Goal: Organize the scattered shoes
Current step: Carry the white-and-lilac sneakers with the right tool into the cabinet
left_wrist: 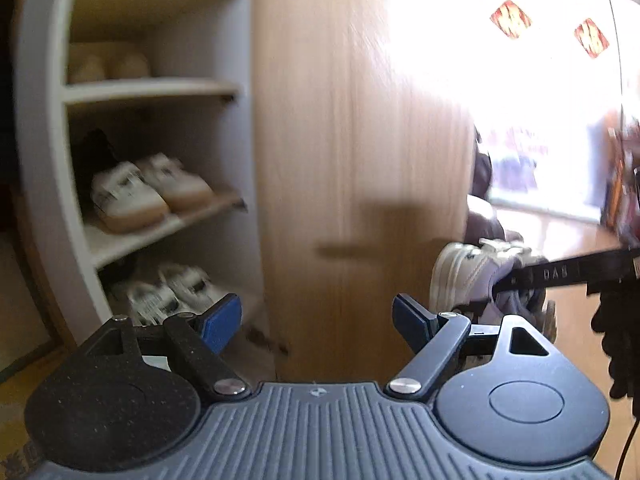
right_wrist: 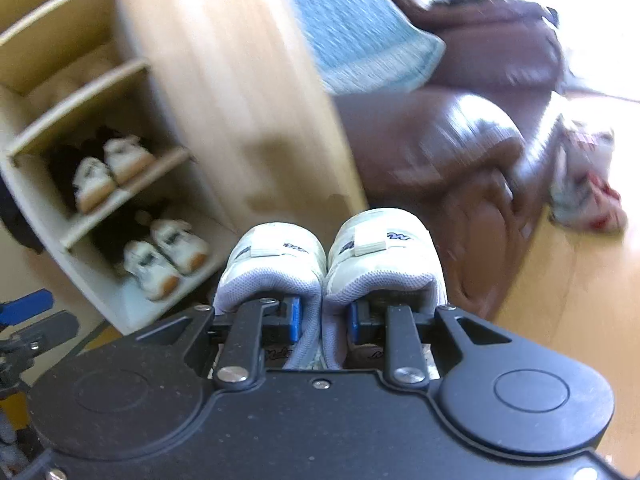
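My right gripper [right_wrist: 324, 319] is shut on a pair of white sneakers [right_wrist: 280, 264], one blue pad inside each shoe, pinching the two inner collars together. The pair hangs in the air with toes pointing away. In the left wrist view the same sneakers [left_wrist: 468, 276] hang at the right, beside the wooden side panel [left_wrist: 352, 160]. My left gripper [left_wrist: 316, 320] stands open with nothing between its fingers, facing the panel and the shoe rack [left_wrist: 152, 90]. White sneaker pairs sit on the middle shelf [left_wrist: 148, 192] and the bottom shelf [left_wrist: 172, 292].
A beige pair [left_wrist: 108, 64] rests on an upper shelf. Right of the rack [right_wrist: 80, 108] stands a brown leather sofa [right_wrist: 460, 140] with a blue cushion [right_wrist: 368, 40]. A bag [right_wrist: 588, 184] lies on the wooden floor [right_wrist: 580, 300] by the sofa. Both views are motion-blurred.
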`<state>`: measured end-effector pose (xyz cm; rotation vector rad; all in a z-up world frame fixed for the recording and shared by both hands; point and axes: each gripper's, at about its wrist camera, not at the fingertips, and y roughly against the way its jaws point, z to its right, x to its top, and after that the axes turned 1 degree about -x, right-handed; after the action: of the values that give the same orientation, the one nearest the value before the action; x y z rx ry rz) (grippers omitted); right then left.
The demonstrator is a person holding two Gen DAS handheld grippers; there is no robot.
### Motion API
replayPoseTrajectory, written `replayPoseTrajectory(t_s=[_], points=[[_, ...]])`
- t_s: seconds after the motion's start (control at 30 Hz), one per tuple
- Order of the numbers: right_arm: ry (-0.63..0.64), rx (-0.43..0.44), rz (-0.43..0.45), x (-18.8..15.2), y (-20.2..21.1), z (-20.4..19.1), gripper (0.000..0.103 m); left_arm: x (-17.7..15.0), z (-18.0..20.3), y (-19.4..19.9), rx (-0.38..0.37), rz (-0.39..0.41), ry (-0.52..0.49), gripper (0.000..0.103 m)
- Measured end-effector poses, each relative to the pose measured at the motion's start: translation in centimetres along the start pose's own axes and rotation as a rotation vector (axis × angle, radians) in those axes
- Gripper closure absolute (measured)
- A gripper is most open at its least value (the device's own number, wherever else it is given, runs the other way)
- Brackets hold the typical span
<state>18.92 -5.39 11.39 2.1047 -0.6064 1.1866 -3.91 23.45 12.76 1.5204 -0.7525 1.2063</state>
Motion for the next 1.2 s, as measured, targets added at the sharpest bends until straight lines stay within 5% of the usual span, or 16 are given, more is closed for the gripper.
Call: replayPoseTrajectory(t_s=[0.23, 0.6, 0.9, 1.2], points=[[0.081, 0.066, 0.061, 4.7, 1.1, -5.1, 0.08, 3.4, -2.7, 3.4, 0.095, 0.154, 0.026, 0.02], [0.219, 0.221, 0.189, 15.9, 2.1, -14.5, 0.08, 7.3, -4.0, 5.1, 0.302, 0.319, -0.116, 0.02], [0.319, 0.328, 0.208, 22.8, -0.3, -21.5, 0.08, 8.3, -4.8, 4.6, 0.227, 0.319, -0.029, 0.02], [0.385, 0.372, 0.172, 25.6, -4.6, -26.4, 0.08, 8.2, -5.7, 4.1, 0.208, 0.309, 0.007, 0.02]])
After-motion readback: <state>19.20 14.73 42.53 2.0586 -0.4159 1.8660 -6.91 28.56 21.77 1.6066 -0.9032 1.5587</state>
